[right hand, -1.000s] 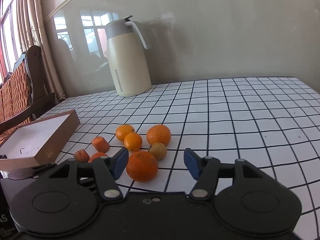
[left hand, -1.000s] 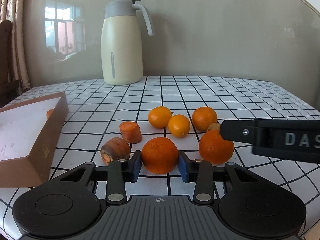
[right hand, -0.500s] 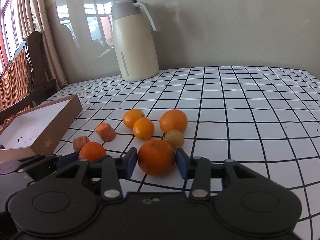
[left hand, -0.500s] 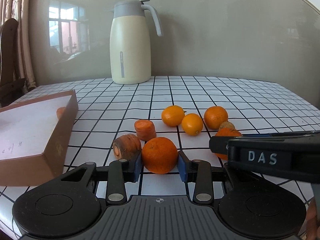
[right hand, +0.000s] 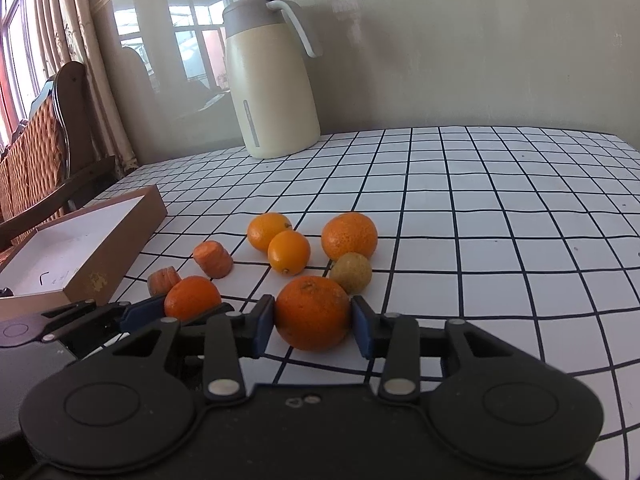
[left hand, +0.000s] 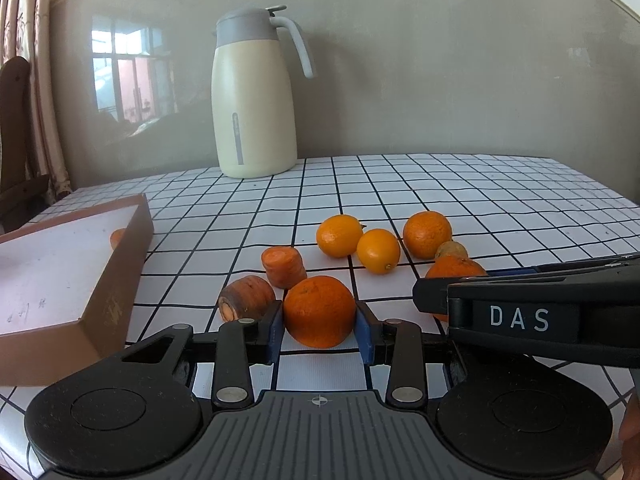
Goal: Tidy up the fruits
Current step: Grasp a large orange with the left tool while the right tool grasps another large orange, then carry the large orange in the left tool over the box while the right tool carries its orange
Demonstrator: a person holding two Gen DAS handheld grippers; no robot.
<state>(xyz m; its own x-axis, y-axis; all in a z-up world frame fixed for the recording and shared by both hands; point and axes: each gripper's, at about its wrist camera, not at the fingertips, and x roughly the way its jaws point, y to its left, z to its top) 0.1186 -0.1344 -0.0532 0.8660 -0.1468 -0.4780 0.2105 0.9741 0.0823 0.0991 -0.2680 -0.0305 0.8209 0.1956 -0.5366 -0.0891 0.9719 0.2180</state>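
Note:
My left gripper (left hand: 319, 336) is shut on an orange (left hand: 319, 311), just above the checked tablecloth. My right gripper (right hand: 313, 326) is shut on another orange (right hand: 313, 312); that orange shows partly hidden behind the right gripper in the left wrist view (left hand: 454, 267). The left gripper's orange also shows in the right wrist view (right hand: 192, 297). On the cloth beyond lie two small oranges (left hand: 339, 236) (left hand: 378, 250), a larger orange (left hand: 427, 234), a small brownish-yellow fruit (right hand: 351, 273) and two carrot pieces (left hand: 284, 267) (left hand: 247, 297).
A brown cardboard box (left hand: 106, 264) with a white inside stands at the left and holds one small orange piece (left hand: 118, 237). A cream thermos jug (left hand: 254, 96) stands at the back by the wall. A wooden chair (right hand: 44, 148) is beyond the table's left edge.
My right gripper came forward and closed on the orange that lay in front of it. My left gripper kept its orange and moved slightly, so the scene shifted right in its view.

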